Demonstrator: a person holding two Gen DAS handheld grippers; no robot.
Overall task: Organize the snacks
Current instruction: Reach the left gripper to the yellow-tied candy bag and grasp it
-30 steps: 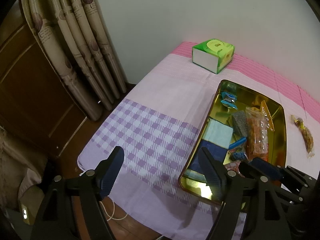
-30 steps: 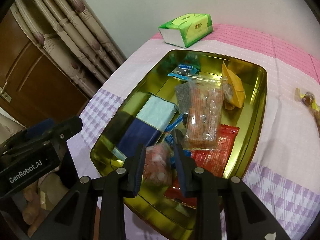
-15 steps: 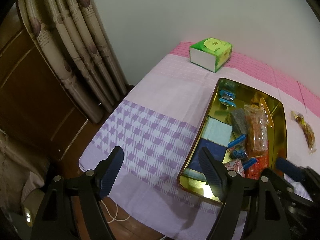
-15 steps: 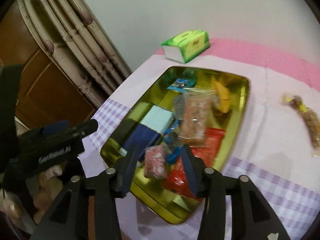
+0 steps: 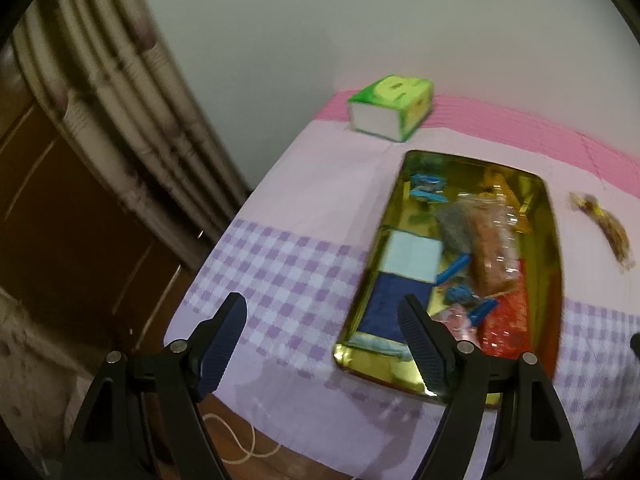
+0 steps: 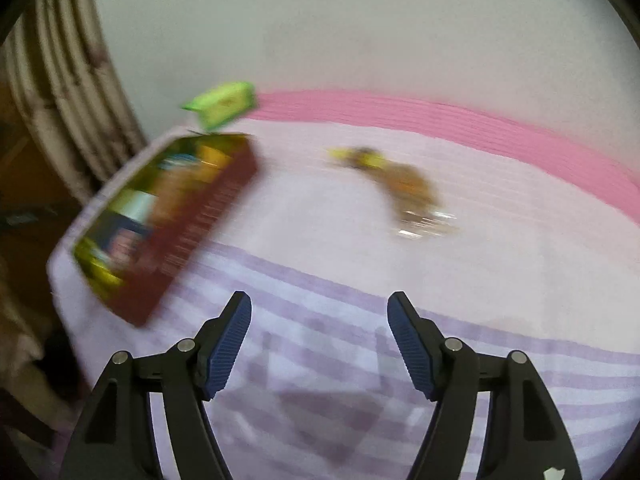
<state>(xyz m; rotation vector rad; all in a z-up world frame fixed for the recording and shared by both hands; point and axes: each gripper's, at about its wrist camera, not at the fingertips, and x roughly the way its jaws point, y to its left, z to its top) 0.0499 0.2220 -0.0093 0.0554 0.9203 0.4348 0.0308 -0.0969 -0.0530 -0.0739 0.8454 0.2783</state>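
Through the left wrist camera I saw my left gripper (image 5: pixel 322 330) with its jaws standing wide apart and nothing between them, hovering over the checked purple part of the tablecloth (image 5: pixel 280 268). The gold tray (image 5: pixel 554 240) lay just ahead and to the right of it, the right finger overlapping the tray's near corner in the view. Inside the tray sat a pale blue and dark blue pack (image 5: pixel 400 272) along the near-left side, a clear bag of orange snacks (image 5: pixel 490 248) in the middle, a red packet (image 5: pixel 506 324) toward the near-right corner, and small blue-wrapped sweets (image 5: pixel 426 186) at the far end. A loose yellow-brown snack bag (image 5: pixel 604 226) lay on the cloth well to the right of the tray, outside it. A green tissue box (image 5: pixel 390 106) stood beyond the tray near the wall, and a curtain (image 5: pixel 120 120) hung far left. Through the right wrist camera, which was heavily blurred, my right gripper (image 6: pixel 320 342) had just been opening, its jaws apart with nothing between them, only cloth (image 6: pixel 320 240) beneath. The snack bag (image 6: pixel 404 184) lay ahead and slightly right, apart from the fingertips. The tray (image 6: pixel 200 232) was off to the front-left, with the tissue box (image 6: pixel 224 104) behind it.
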